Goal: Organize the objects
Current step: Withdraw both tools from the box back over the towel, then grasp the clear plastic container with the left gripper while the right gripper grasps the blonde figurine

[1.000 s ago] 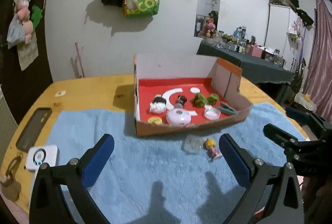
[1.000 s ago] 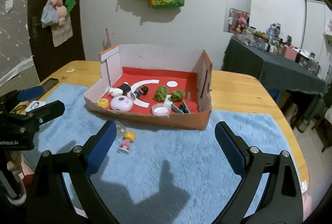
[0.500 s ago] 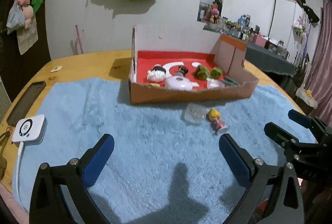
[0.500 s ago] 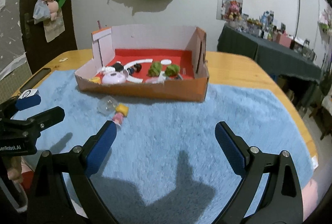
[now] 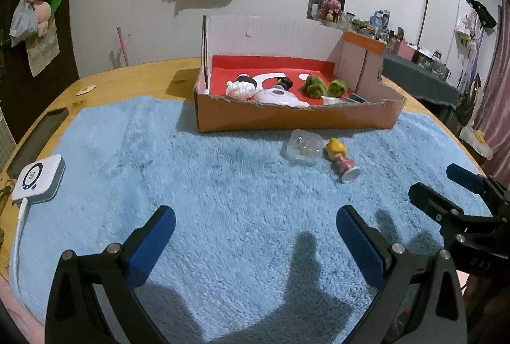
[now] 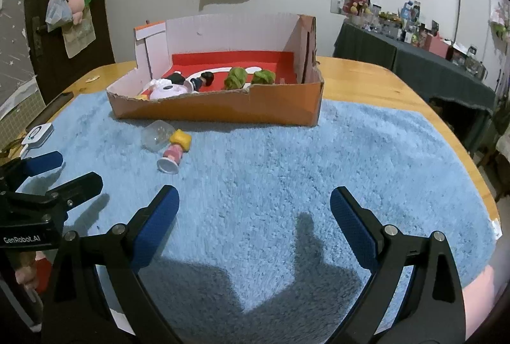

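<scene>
Two claws spread wide, holding nothing.
Left claw [image 5: 255,224] and right claw [image 6: 254,204] hover near the cardboard box [image 5: 296,116]; doll figure [image 5: 341,157] lies just before it.

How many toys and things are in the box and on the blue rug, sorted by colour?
Green fuzzy balls: 2
White fluffy toy: 1
Pale purple round case: 1
Black-haired figure: 1
Clear plastic case on the rug: 1
Yellow-haired pink doll on the rug: 1
White gadget at the rug's edge: 1
Total: 8. The box wall hides some smaller bits.
</scene>
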